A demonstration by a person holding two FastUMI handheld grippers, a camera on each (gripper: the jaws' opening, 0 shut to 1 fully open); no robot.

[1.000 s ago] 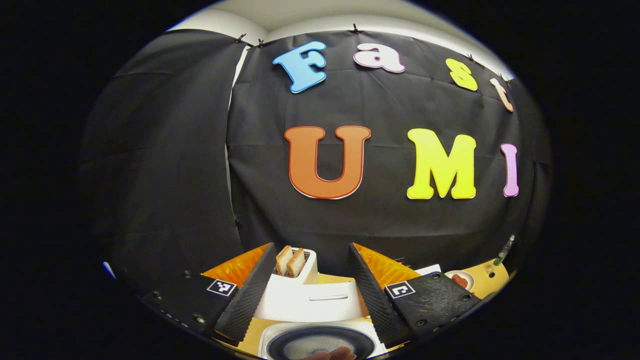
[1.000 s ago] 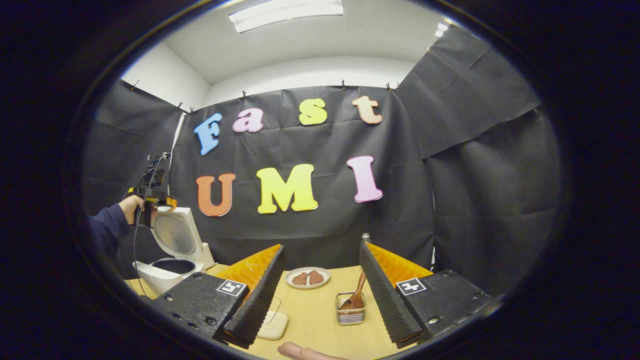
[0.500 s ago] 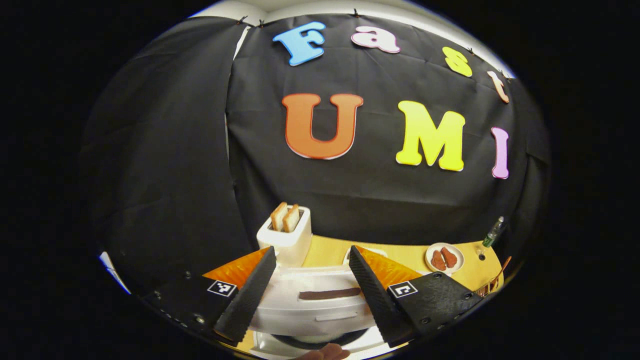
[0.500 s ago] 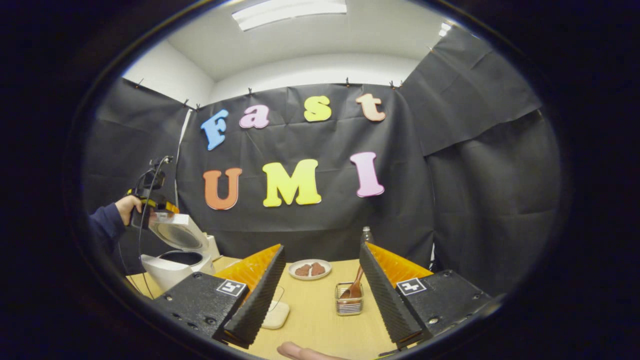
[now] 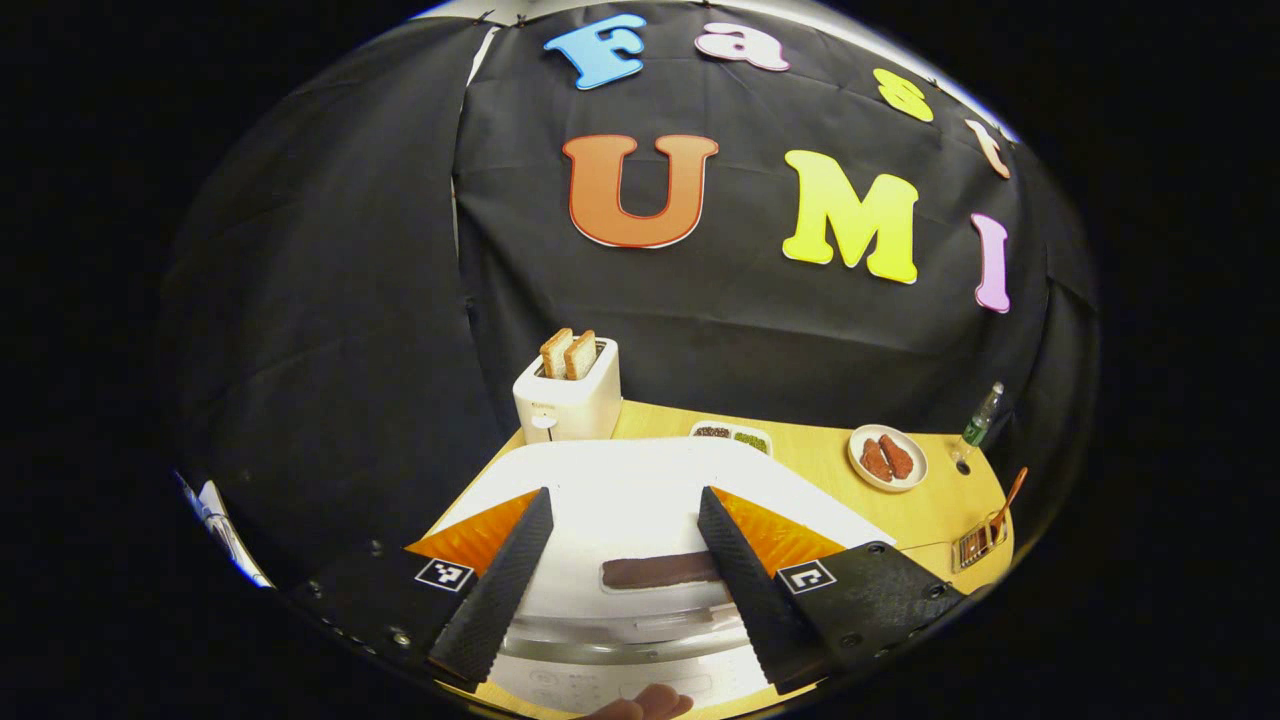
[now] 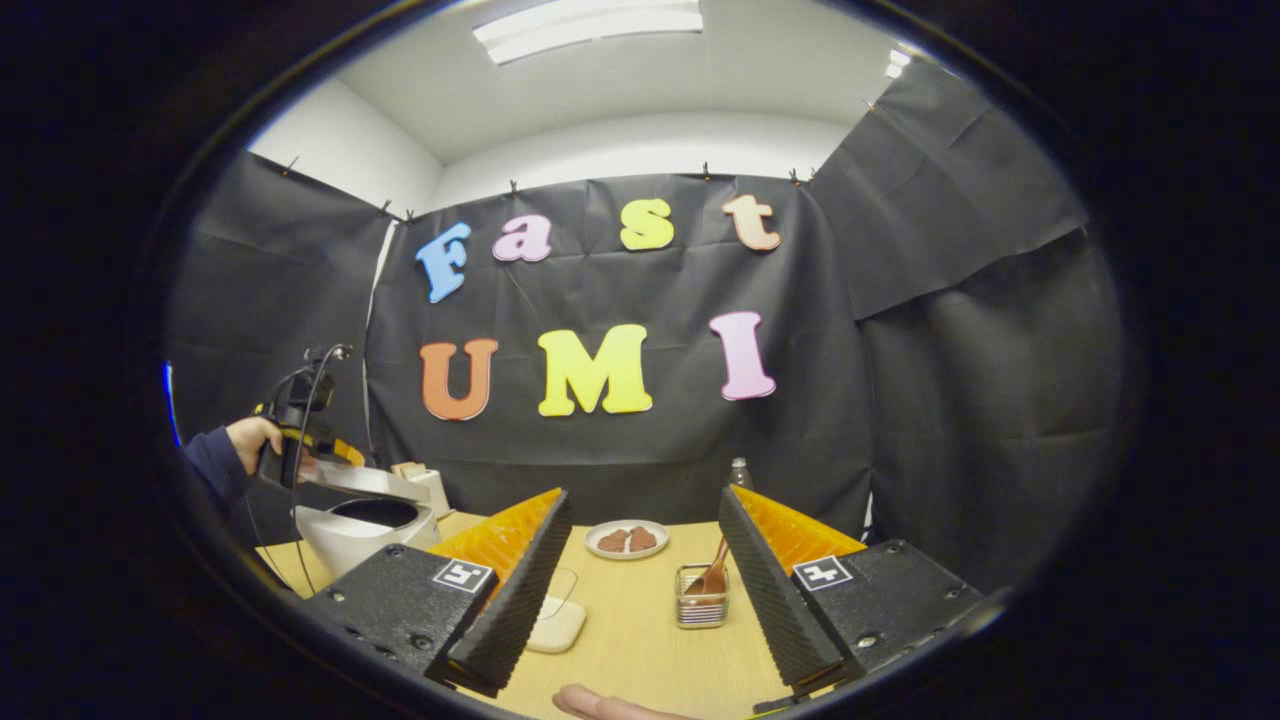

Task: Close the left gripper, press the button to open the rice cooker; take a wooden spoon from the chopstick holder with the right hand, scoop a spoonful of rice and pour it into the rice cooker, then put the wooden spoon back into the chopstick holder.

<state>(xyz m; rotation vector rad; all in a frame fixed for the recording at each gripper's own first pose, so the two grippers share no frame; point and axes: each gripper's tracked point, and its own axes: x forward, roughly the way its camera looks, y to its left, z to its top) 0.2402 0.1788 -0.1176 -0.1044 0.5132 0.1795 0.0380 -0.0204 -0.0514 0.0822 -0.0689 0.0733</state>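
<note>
White rice cooker (image 5: 640,500) sits under our left gripper (image 5: 625,570) — fingers spread, lid nearly down. Our right gripper (image 6: 640,580) hangs released over the table (image 6: 640,650) — wooden spoon (image 6: 716,572) stands in the chopstick holder (image 6: 700,608).

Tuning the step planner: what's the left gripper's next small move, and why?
Probably push the lid down until shut: the left gripper is over it, a gap shows above the rice cooker, and the wooden spoon sits in the chopstick holder.
</note>
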